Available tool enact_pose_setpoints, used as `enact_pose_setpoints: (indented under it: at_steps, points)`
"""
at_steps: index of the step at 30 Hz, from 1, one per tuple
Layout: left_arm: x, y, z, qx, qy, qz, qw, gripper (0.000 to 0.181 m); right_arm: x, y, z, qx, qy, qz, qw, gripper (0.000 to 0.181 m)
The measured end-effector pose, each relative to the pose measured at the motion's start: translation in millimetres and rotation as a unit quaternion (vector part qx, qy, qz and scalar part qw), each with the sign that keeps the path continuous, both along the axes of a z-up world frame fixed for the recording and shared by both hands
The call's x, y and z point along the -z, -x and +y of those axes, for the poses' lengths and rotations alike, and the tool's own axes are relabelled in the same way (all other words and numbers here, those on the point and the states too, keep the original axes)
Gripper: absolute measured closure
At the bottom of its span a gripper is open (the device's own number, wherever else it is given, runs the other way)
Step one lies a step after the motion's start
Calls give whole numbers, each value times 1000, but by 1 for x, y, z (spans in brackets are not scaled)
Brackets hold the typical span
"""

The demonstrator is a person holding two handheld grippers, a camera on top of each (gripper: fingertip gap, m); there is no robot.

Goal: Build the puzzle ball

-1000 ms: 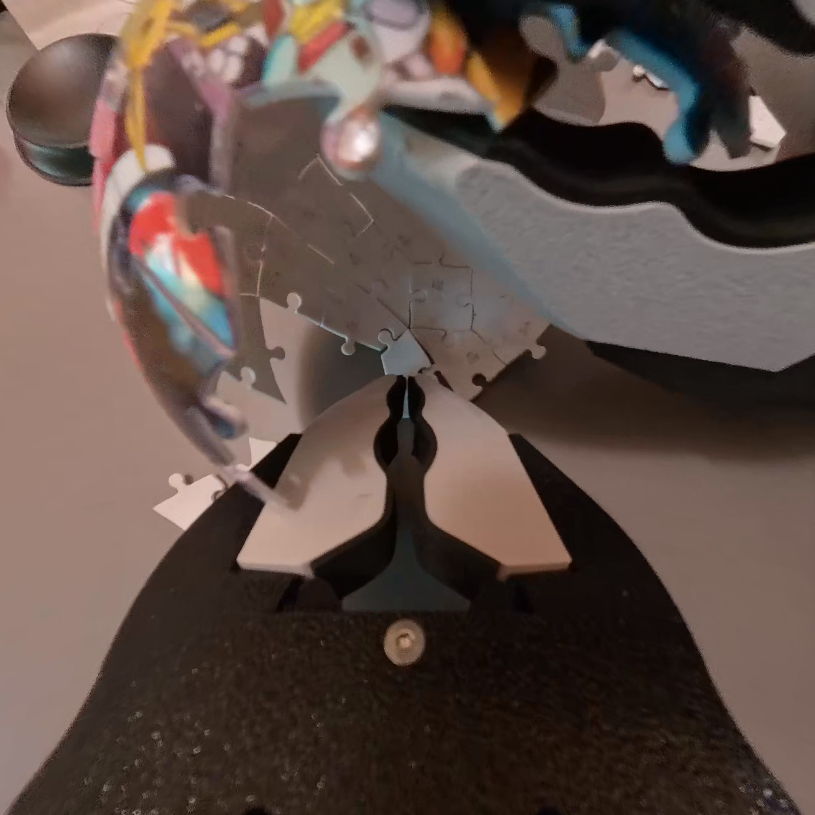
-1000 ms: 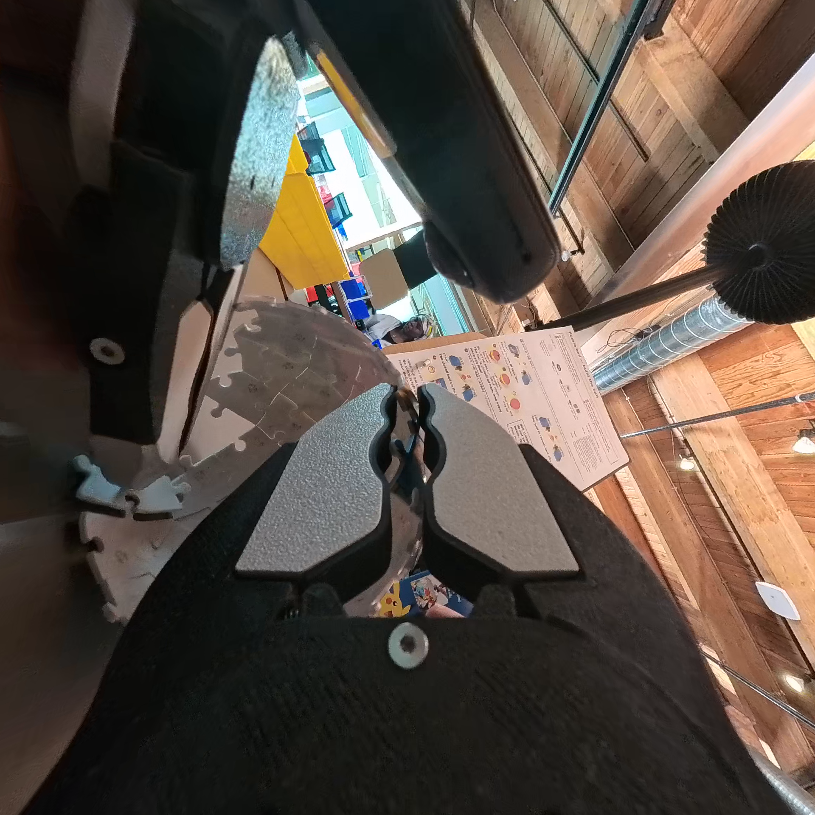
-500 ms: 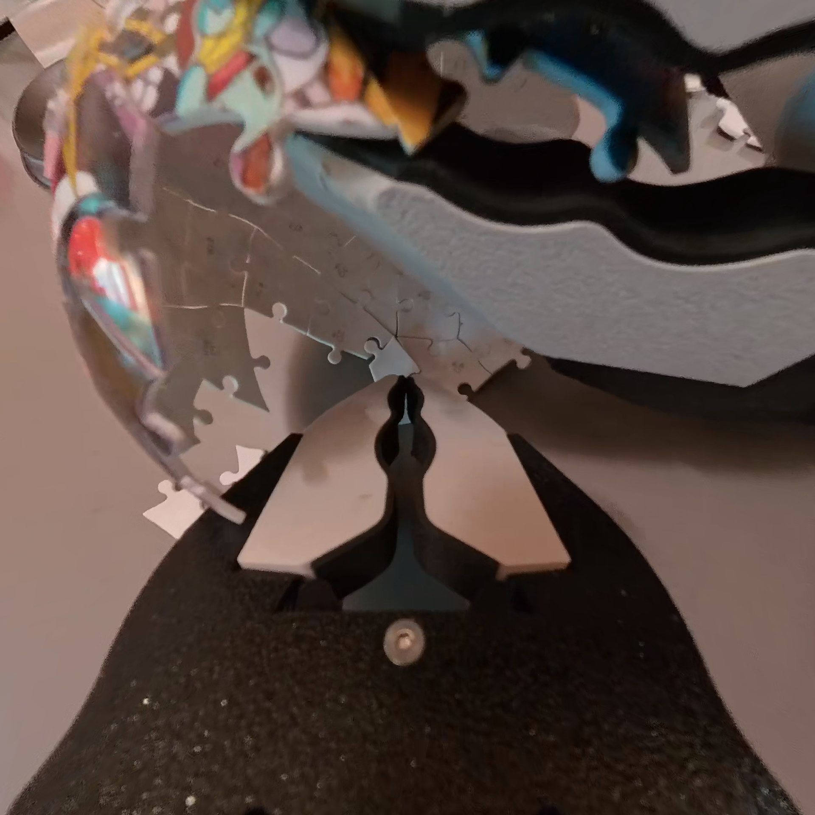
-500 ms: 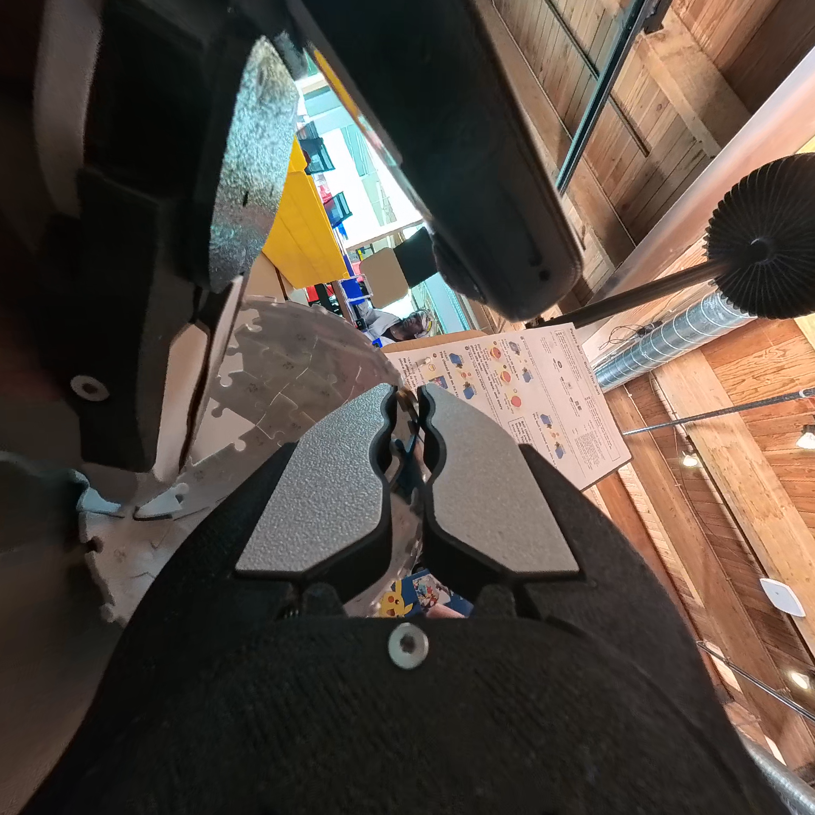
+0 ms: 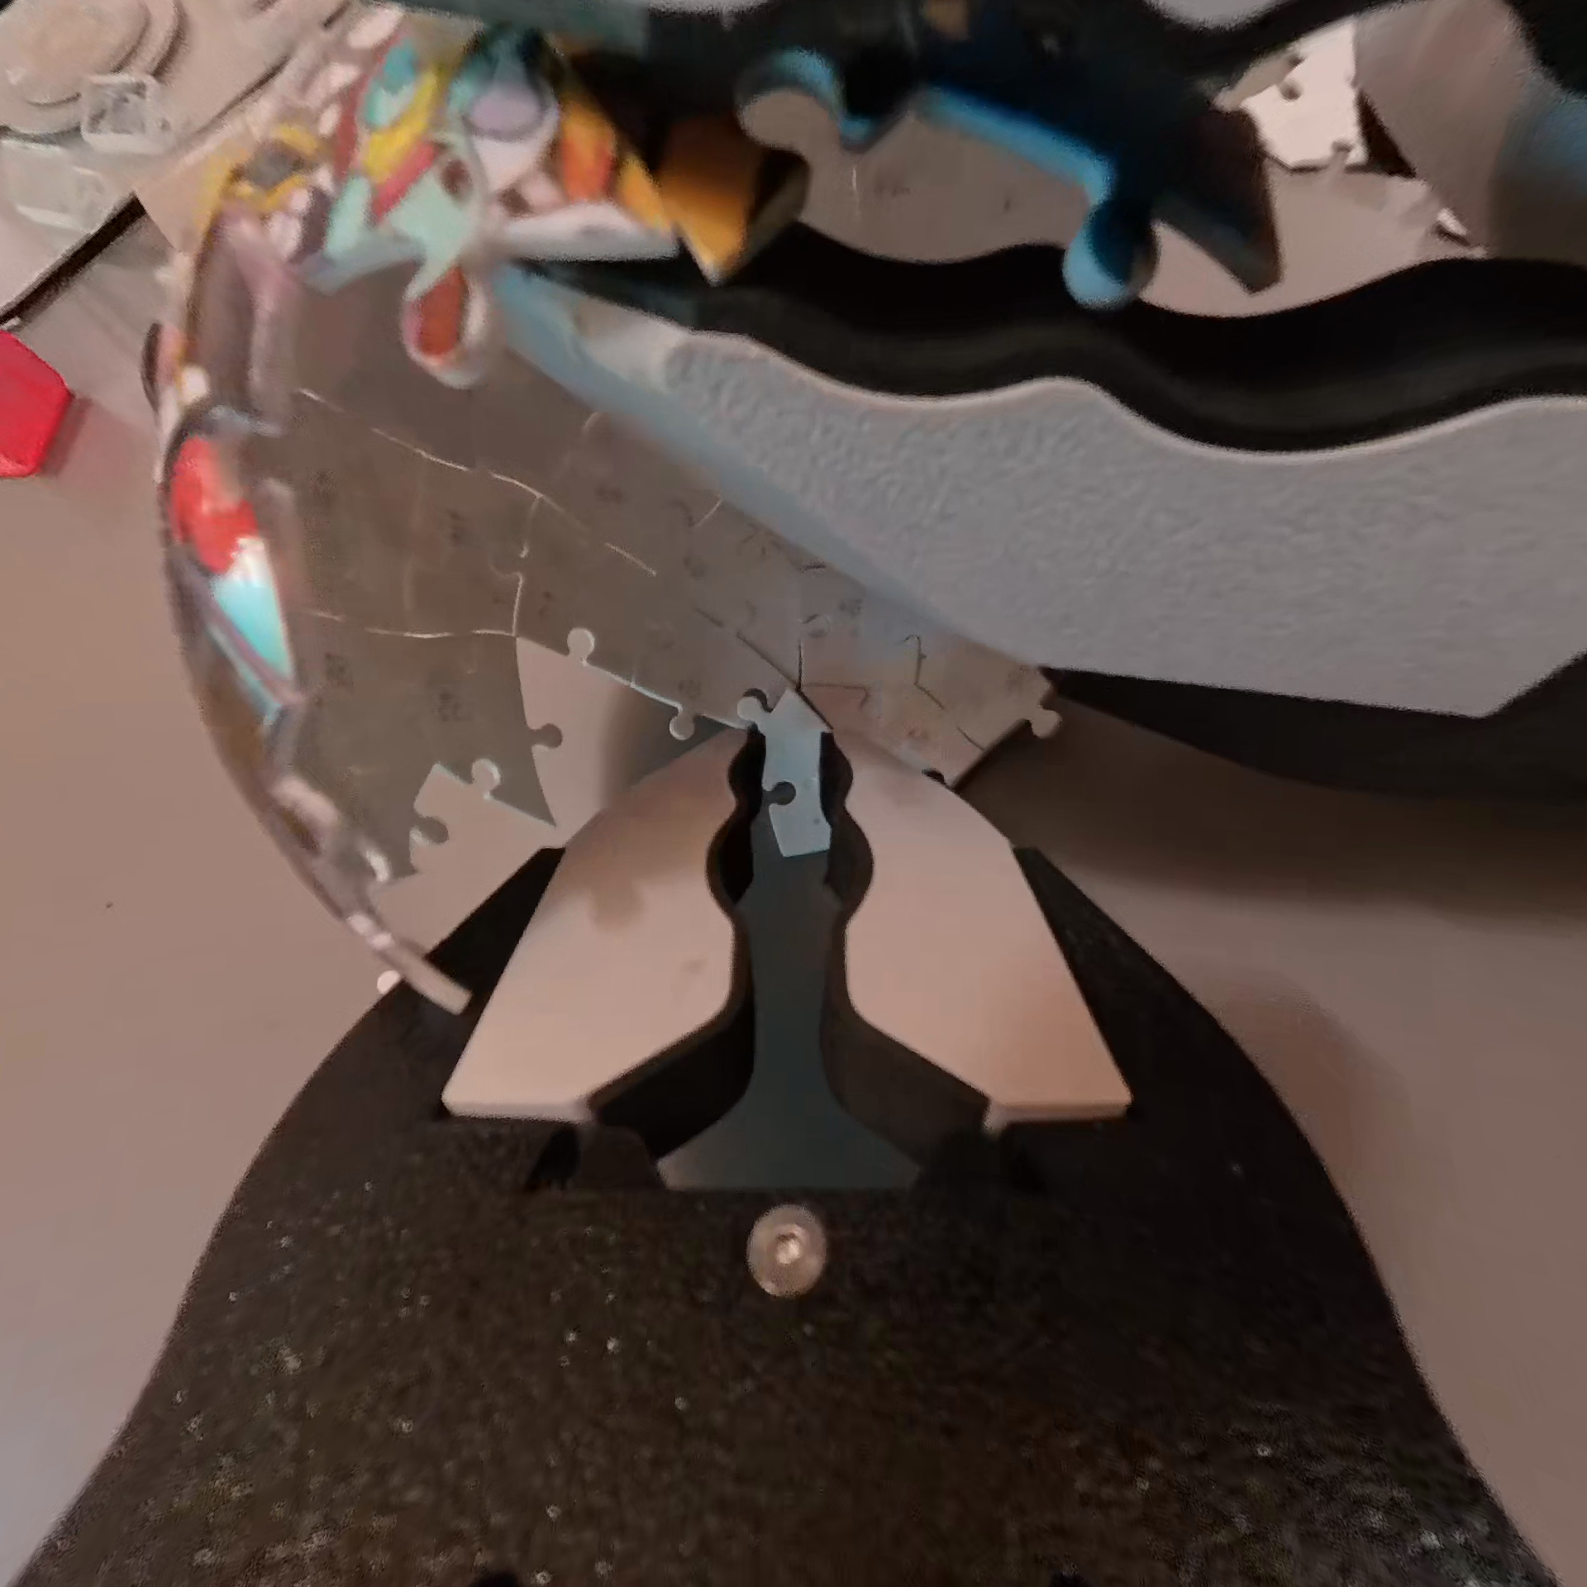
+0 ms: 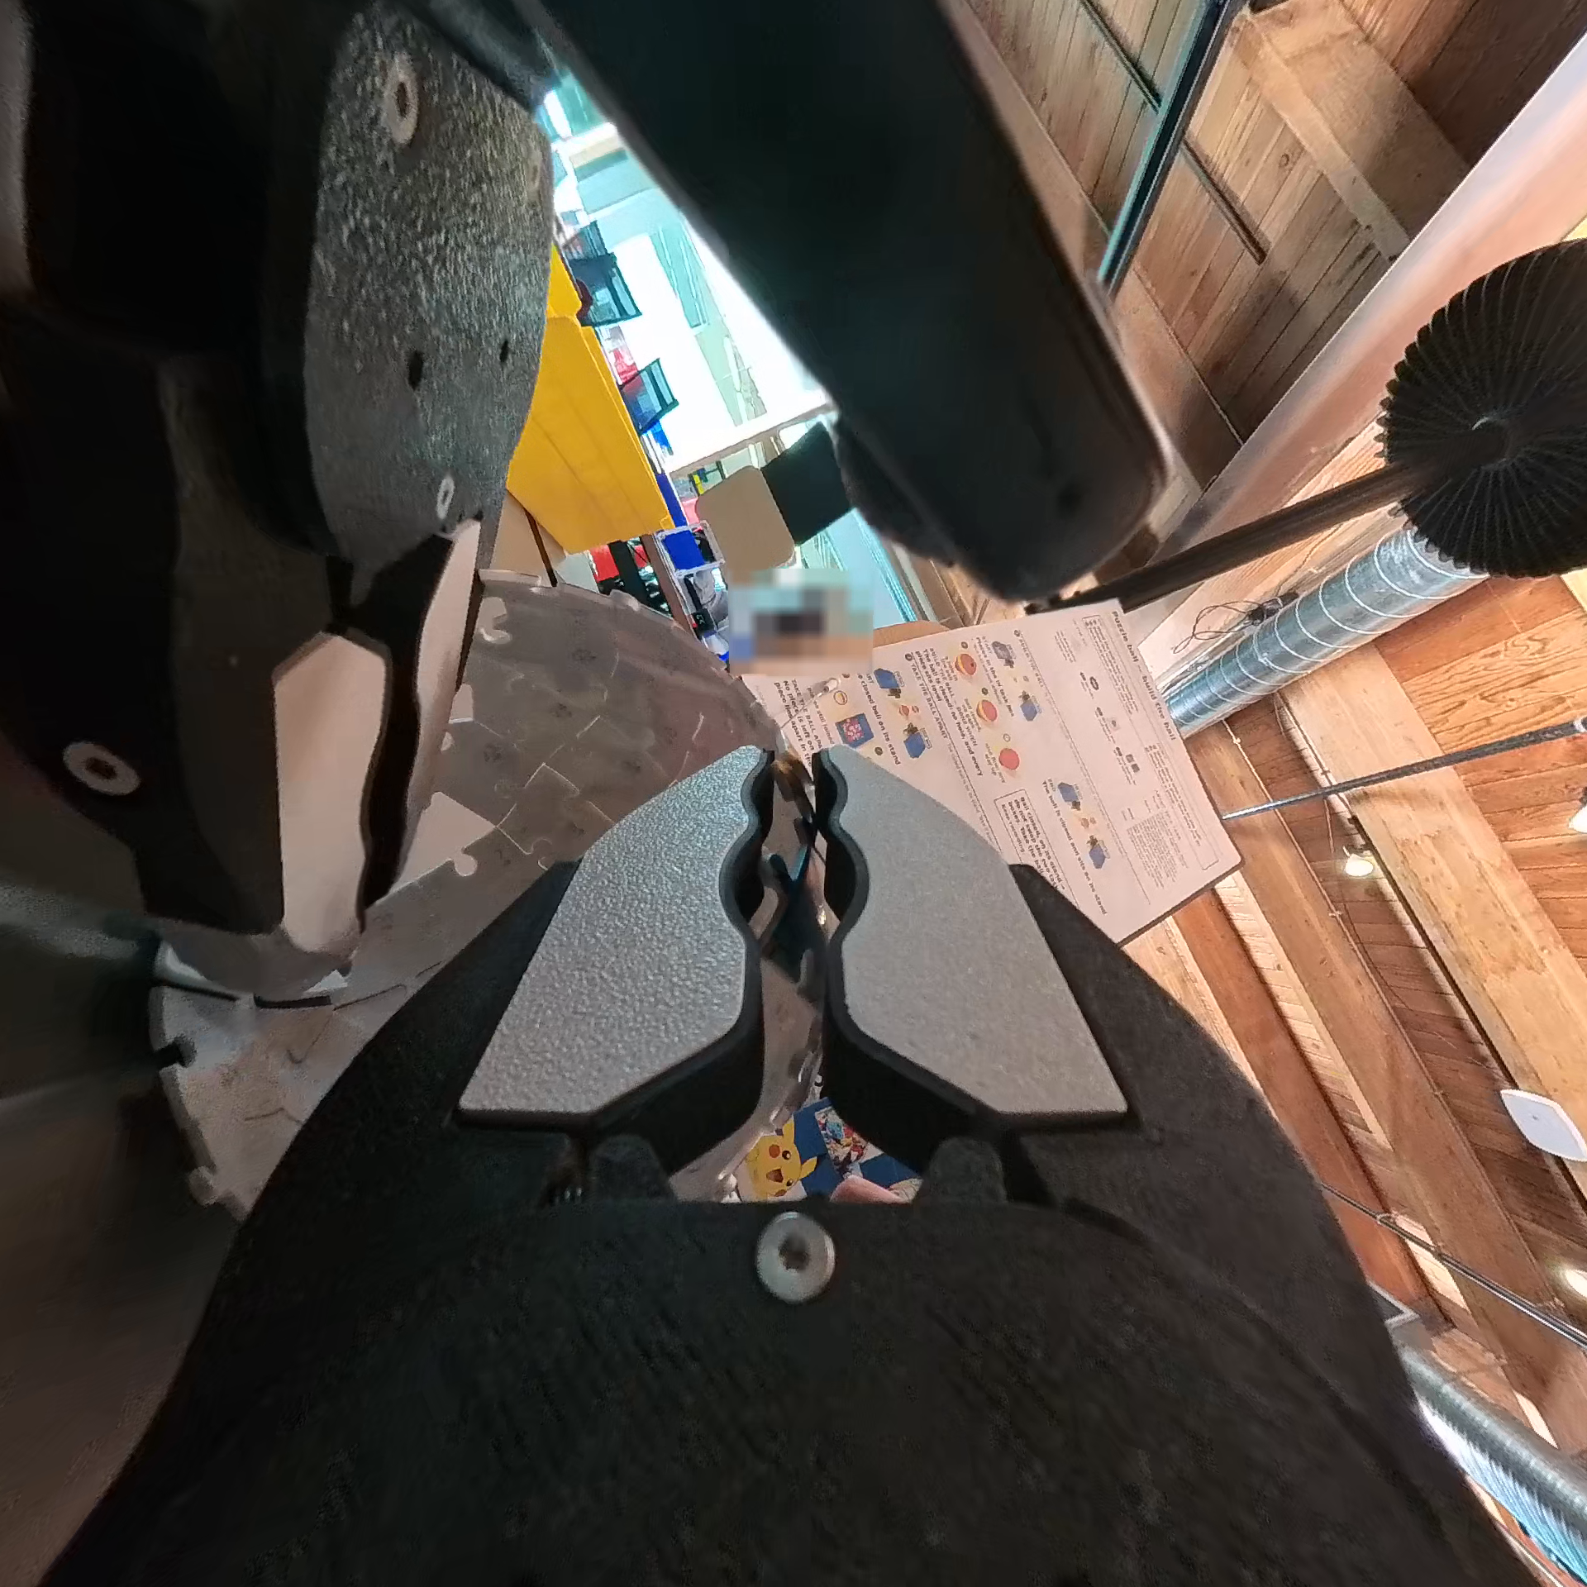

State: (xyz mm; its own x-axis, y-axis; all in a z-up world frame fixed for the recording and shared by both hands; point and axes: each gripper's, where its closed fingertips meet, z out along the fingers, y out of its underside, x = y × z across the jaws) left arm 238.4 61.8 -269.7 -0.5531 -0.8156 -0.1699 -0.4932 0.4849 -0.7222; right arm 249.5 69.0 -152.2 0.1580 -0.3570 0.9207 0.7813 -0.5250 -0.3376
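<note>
The partly built puzzle ball (image 5: 446, 584) is a curved shell, grey inside and brightly printed outside, held up off the table. In the right wrist view its grey inside (image 6: 584, 747) runs between my jaws. My right gripper (image 6: 794, 769) is shut on the shell's edge; its pale fingers (image 5: 1073, 532) cross the upper part of the left wrist view. My left gripper (image 5: 794, 756) stands slightly open at the shell's lower rim. A small pale blue-grey puzzle piece (image 5: 794, 799) lies flat between its tips, its point meeting the rim. The left gripper's fingers (image 6: 331, 756) show at the left.
A red object (image 5: 26, 412) sits at the left edge of the tan table (image 5: 1288, 945). Loose pieces (image 5: 1314, 129) lie at the back right. An instruction sheet (image 6: 1030, 756), yellow bins (image 6: 584, 429) and a black round fixture (image 6: 1503, 429) show beyond the ball. The grippers' ends are close to 11 cm from one another.
My left gripper's jaws have parted a little, and the small piece now shows flat at the shell's rim. The shell and the right gripper shifted slightly up and left.
</note>
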Motion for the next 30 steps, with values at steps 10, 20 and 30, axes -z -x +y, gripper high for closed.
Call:
enact_pose_setpoints:
  at_steps: [10,20,30]
  points:
    - [2,-3,-6,-7,-2,6,1000,177,0,-3,-1,1,-13,16,1000,173]
    - [6,-7,-5,-48,19,43,998,181,0,1,3,-8,-9,12,1000,173]
    - [4,-9,-2,-73,21,31,997,181,0,-1,1,-7,-13,21,1000,173]
